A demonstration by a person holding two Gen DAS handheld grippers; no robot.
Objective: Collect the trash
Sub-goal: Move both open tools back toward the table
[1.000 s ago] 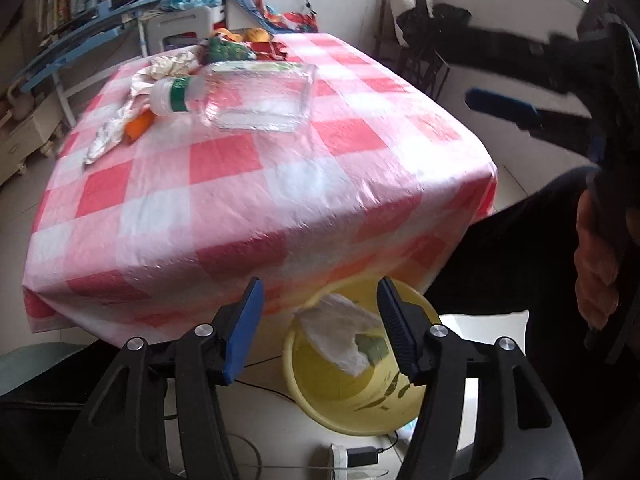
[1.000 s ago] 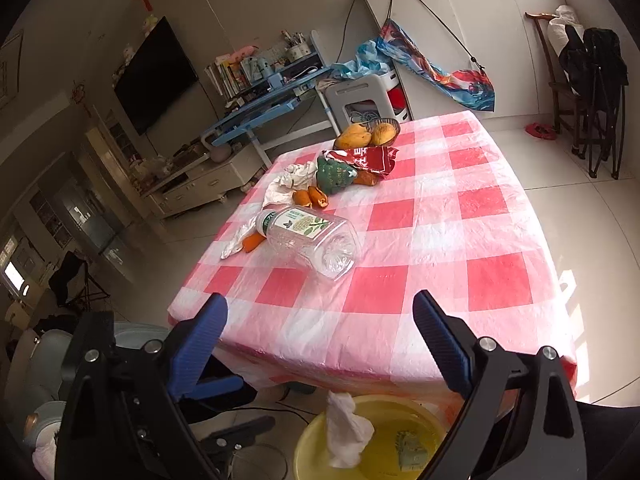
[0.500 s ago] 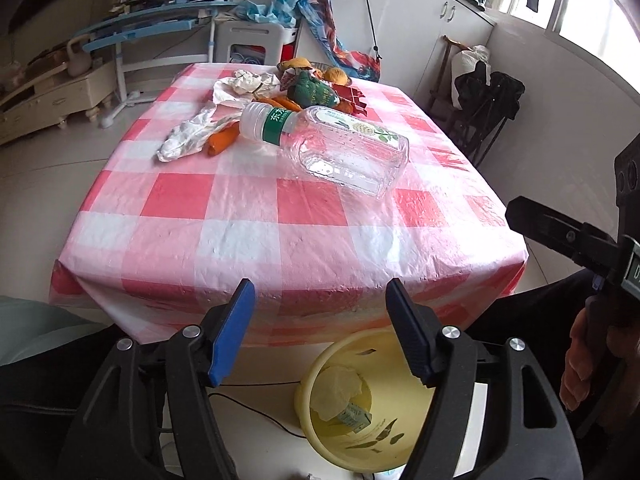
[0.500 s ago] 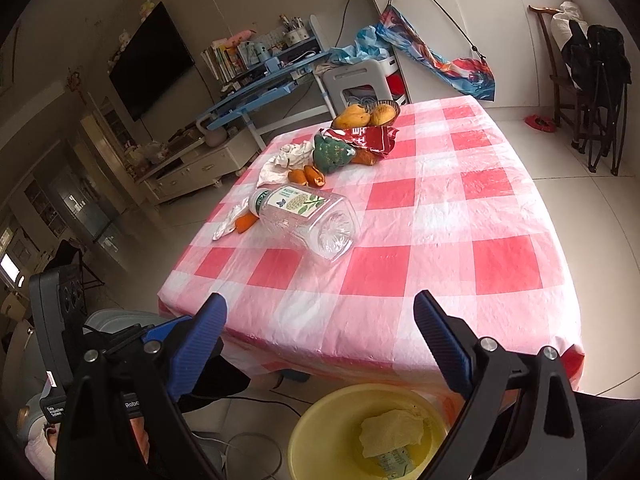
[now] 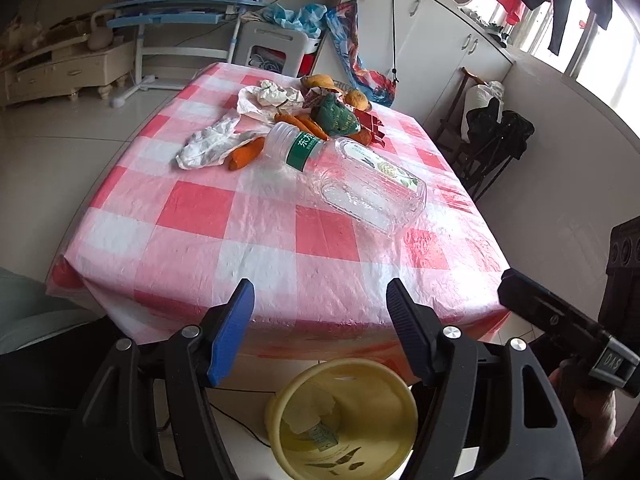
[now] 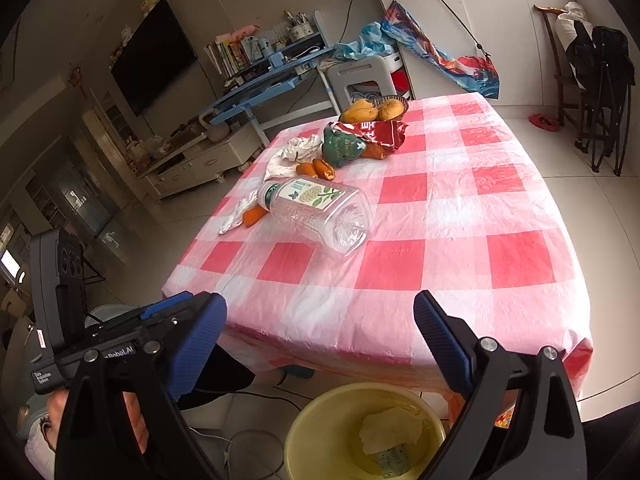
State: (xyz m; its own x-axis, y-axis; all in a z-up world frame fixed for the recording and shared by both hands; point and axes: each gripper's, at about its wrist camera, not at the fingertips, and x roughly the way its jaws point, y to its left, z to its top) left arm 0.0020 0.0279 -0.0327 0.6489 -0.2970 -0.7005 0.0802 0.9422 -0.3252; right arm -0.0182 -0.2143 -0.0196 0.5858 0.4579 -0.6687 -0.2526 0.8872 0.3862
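A clear plastic bottle (image 5: 360, 184) (image 6: 320, 216) with a green label lies on its side on the red-and-white checked table (image 5: 192, 208) (image 6: 460, 208). Behind it lie crumpled white paper (image 5: 212, 144) (image 6: 240, 216), carrots (image 5: 246, 154), a green bag (image 6: 344, 146) and a red wrapper (image 6: 372, 132). On the floor under the near table edge stands a yellow bin (image 5: 380, 400) (image 6: 320, 432) holding a crumpled tissue (image 6: 390, 428) (image 5: 316, 408). My left gripper (image 5: 320, 300) is open and empty above the bin. My right gripper (image 6: 320, 304) is open and empty there too.
Mangoes (image 6: 376, 110) sit in a basket at the table's far end. A person's dark-clothed legs and hands are close at the near side. A white stool (image 6: 360, 76), a blue desk (image 6: 264, 84) and cabinets stand beyond the table; a chair (image 6: 600, 80) stands at the right.
The crumpled tissue that hung between the left jaws at the bin's rim now lies inside the bin. The left gripper has rolled level and lifted; the right has hardly moved.
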